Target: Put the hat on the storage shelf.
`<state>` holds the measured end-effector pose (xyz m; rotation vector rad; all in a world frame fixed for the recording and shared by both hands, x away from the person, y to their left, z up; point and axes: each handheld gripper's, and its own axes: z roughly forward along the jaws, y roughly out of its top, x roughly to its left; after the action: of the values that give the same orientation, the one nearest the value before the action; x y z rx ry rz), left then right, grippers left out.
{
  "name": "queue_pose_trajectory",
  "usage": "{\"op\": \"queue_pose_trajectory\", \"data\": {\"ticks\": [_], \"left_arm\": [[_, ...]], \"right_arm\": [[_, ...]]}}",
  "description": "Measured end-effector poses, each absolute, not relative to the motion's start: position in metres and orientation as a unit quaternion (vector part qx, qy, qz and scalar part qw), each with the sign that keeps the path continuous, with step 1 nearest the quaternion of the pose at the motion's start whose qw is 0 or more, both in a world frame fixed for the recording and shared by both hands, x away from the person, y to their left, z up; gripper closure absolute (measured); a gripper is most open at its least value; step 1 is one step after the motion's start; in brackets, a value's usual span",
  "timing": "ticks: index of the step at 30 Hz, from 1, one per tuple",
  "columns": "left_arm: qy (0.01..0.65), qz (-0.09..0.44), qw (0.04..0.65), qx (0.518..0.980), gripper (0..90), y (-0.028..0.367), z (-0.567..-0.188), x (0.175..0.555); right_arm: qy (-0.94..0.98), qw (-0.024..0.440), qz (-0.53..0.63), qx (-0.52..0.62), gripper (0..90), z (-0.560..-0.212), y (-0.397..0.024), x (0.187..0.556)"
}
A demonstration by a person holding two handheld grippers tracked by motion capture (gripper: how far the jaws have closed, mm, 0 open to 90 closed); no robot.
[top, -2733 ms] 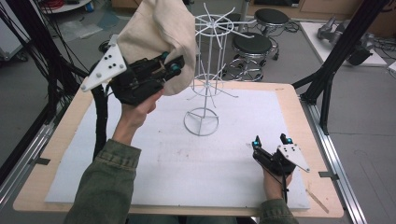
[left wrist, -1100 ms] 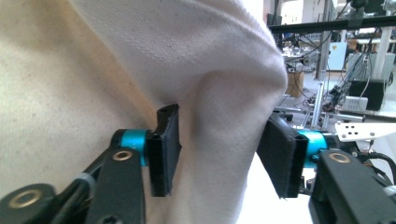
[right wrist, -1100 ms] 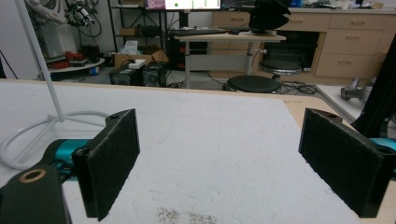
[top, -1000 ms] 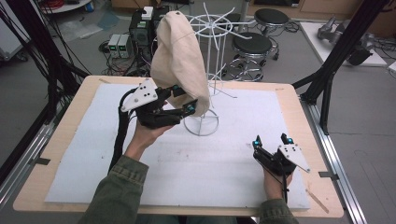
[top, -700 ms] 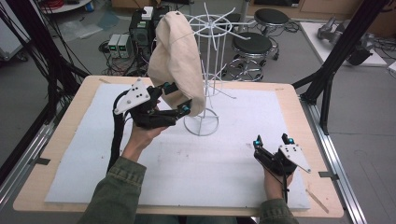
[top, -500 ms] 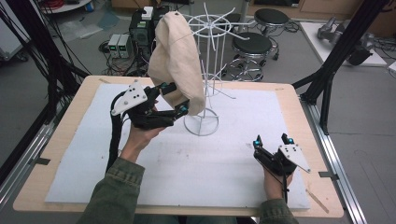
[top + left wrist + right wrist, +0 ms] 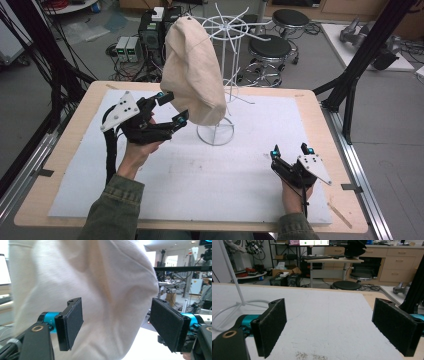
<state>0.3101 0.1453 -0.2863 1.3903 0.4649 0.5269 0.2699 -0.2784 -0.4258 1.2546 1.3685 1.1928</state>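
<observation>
A cream cloth hat [image 7: 194, 70] is hung on a white wire rack [image 7: 220, 75] standing on the white-covered table [image 7: 200, 175], its lower edge draped just above the rack's ring base. The left gripper [image 7: 170, 107] is held raised beside the hat's lower left, jaws released and spread, with the fabric seen just beyond them in the left gripper view [image 7: 100, 290]. The right gripper [image 7: 290, 150] is rested low near the table's right front, jaws released, nothing between them.

cloth [image 7: 194, 75] cream | wire stand [image 7: 227, 60] white | mat [image 7: 210, 175] white | sleeve [image 7: 117, 212] olive
</observation>
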Motion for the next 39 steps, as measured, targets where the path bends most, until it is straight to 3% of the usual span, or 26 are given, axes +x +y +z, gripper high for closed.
{"op": "queue_pose_trajectory", "data": {"ticks": [39], "left_arm": [[0.347, 0.308, 0.685, 0.562, 27.3, 0.264, -0.351, 0.273]], "right_arm": [[0.554, 0.457, 0.476, 0.508, 11.3, -0.426, -0.277, 0.270]]}}
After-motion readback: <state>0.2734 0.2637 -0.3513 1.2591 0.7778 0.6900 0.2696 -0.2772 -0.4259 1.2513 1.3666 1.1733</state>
